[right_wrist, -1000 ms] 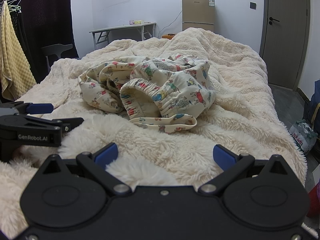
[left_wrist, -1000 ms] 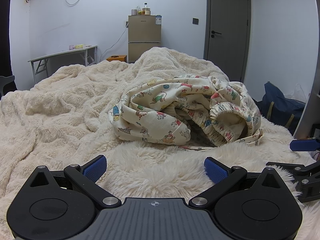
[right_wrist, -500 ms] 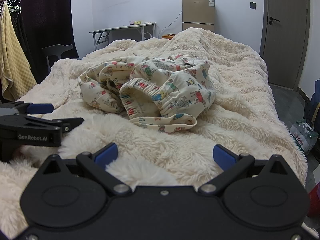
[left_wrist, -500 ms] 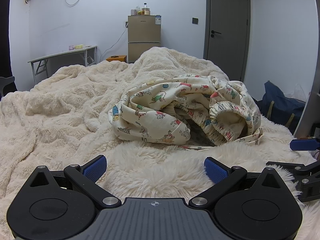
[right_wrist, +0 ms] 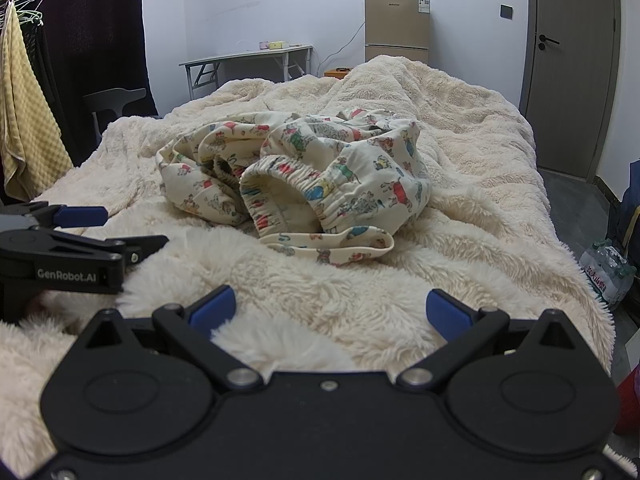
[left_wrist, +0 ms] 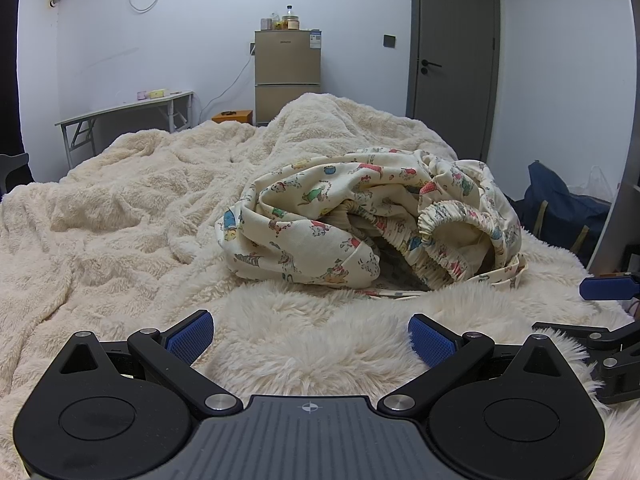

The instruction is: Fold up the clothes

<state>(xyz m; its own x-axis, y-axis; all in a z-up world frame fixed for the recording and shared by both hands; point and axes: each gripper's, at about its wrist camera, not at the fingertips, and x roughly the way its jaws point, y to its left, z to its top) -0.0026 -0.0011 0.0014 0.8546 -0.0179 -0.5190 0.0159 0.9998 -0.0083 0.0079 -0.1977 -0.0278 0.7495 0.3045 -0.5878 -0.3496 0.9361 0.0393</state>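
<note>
A crumpled cream garment (left_wrist: 360, 216) printed with small cartoon figures lies in a heap on the fluffy cream blanket (left_wrist: 120, 216). Its elastic waistband (right_wrist: 280, 184) gapes toward me, and a printed strap (right_wrist: 332, 246) trails in front of it. My left gripper (left_wrist: 310, 338) rests low on the blanket a short way before the heap, open, nothing between its blue pads. My right gripper (right_wrist: 332, 310) is also open and empty, just short of the strap. Each gripper shows at the edge of the other's view: the right gripper (left_wrist: 600, 308) and the left gripper (right_wrist: 80, 236).
The blanket (right_wrist: 480, 160) covers a bed whose right edge drops to the floor by a grey door (right_wrist: 568, 64). A small fridge (left_wrist: 288, 76) and a folding table (left_wrist: 124, 112) stand at the far wall. A dark bag (left_wrist: 560, 208) and a bottle pack (right_wrist: 608, 272) sit on the floor.
</note>
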